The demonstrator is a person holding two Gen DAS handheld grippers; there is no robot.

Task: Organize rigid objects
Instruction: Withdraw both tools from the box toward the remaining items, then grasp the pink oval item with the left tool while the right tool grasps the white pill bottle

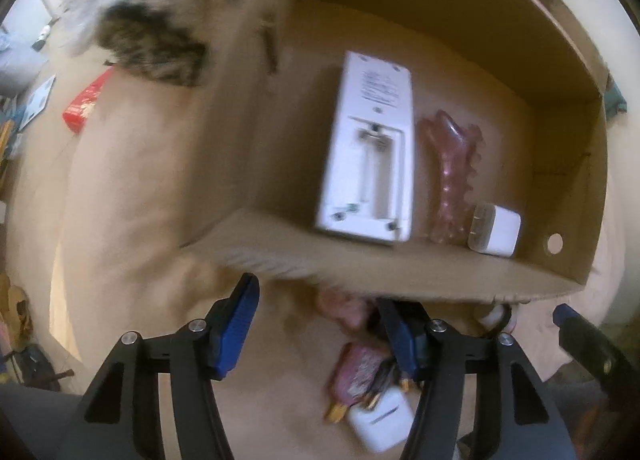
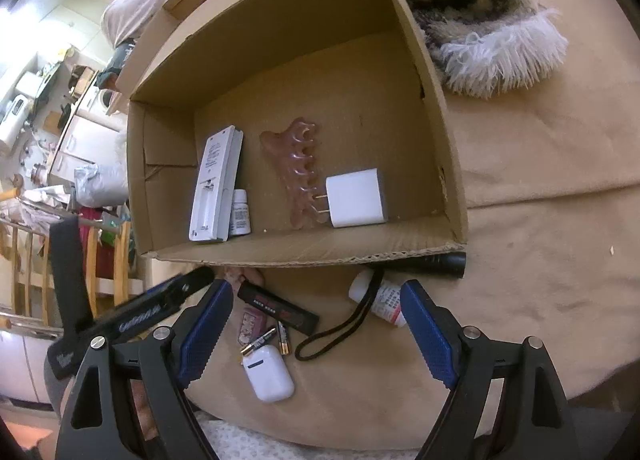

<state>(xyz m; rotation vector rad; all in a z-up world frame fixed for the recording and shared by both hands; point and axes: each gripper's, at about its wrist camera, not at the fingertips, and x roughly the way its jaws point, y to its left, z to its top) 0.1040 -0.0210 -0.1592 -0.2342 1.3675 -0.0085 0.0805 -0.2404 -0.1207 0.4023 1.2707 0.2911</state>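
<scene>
Brown cardboard box [image 2: 436, 132] partly filled; both grippers spread apart, empty.
Inside: white remote [image 2: 216, 184], pink toe separator [image 2: 296, 168], white charger cube [image 2: 356, 198]. Outside: white earbud case [image 2: 268, 374], batteries [image 2: 264, 338], pill bottle [image 2: 384, 298].

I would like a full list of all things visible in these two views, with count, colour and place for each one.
cardboard box: 1, brown, open, on the beige cover
remote control: 1, white, in the box, left side, battery bay open
small bottle: 1, white, in the box, beside the remote
toe separator: 1, pink, in the box, middle
charger plug: 1, white, in the box, prongs toward the separator
earbud case: 1, white, in front of the box
batteries: at least 2, black and gold, by the case
black bar: 1, black with red print, in front of the box
labelled bottle: 1, white, lying in front of the box
flashlight: 1, black, with strap, against the box front
fluffy rug: 1, black, tan and white, right of the box
left gripper: 1, black and blue, open
right gripper: 1, black and blue, open
</scene>
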